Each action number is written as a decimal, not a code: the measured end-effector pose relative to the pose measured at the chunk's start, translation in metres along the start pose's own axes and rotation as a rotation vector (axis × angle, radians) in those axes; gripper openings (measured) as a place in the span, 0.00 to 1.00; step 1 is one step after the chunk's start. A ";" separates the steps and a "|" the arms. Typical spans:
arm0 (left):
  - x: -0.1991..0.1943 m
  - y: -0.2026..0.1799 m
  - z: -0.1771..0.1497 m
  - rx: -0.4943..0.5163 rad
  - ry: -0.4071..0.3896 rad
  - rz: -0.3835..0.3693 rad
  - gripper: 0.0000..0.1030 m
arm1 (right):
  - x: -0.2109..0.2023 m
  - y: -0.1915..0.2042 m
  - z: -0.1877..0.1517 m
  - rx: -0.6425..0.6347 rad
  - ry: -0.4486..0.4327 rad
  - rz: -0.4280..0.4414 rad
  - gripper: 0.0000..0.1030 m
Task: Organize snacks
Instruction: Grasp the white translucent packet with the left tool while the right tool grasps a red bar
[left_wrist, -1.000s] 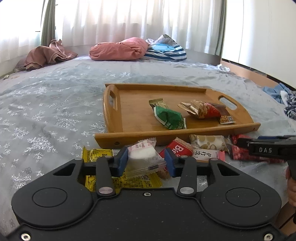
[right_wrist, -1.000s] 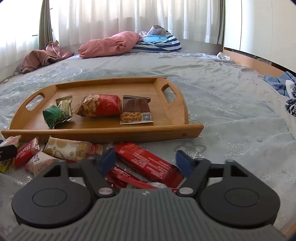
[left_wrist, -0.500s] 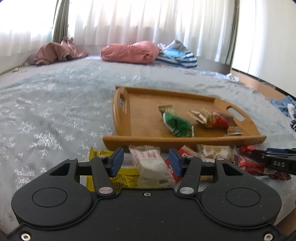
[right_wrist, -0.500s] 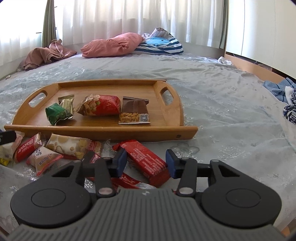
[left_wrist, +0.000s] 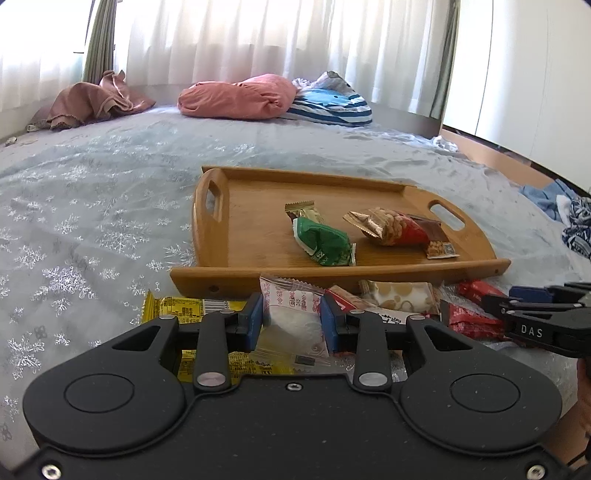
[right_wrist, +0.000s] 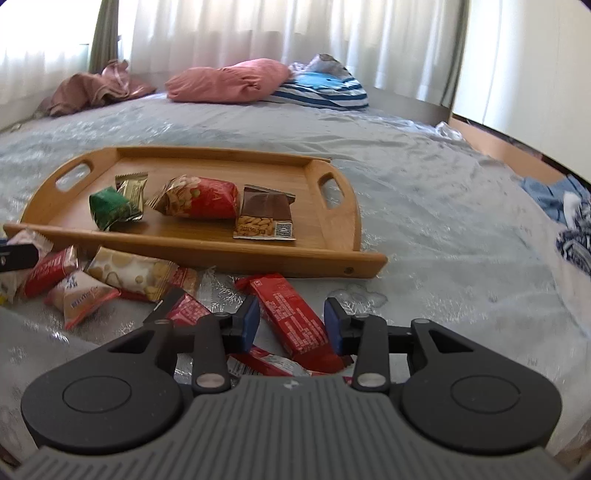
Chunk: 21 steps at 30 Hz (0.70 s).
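Observation:
On the bed stands a wooden tray holding a green packet, a gold one, a red peanut bag and a brown bar. In front of the tray lie loose snacks. My left gripper is shut on a white snack packet, above a yellow packet. My right gripper is closing, with a red bar lying between its jaws. A sliver of bedcover still shows beside the left pad. The tray sits just beyond it.
More loose packs lie at the tray's front: a beige biscuit pack, a pink-white pack and red wrappers. A pink pillow, a striped cushion and a brown cloth lie far back. Clothes lie right.
My left jaws opened a little around the white packet, then shut on it again. My right jaws narrowed from wide apart to close around the red bar.

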<state>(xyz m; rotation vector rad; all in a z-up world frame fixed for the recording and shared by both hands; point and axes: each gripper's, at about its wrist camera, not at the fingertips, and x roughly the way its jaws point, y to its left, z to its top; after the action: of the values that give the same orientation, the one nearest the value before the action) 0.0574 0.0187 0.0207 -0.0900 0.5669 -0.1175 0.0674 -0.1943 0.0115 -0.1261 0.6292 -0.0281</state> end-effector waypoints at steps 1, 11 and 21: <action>0.000 0.000 0.000 -0.002 0.005 0.000 0.30 | 0.002 0.000 0.001 -0.017 0.009 0.008 0.46; -0.009 0.004 0.002 -0.023 -0.023 -0.033 0.30 | 0.007 -0.010 0.011 0.048 0.023 0.005 0.28; -0.009 0.001 0.009 -0.028 -0.019 -0.034 0.30 | 0.001 -0.016 0.017 0.059 0.066 0.063 0.33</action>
<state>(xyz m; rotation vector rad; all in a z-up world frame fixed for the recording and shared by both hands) 0.0547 0.0218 0.0330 -0.1281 0.5486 -0.1412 0.0783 -0.2088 0.0265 -0.0480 0.6973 0.0102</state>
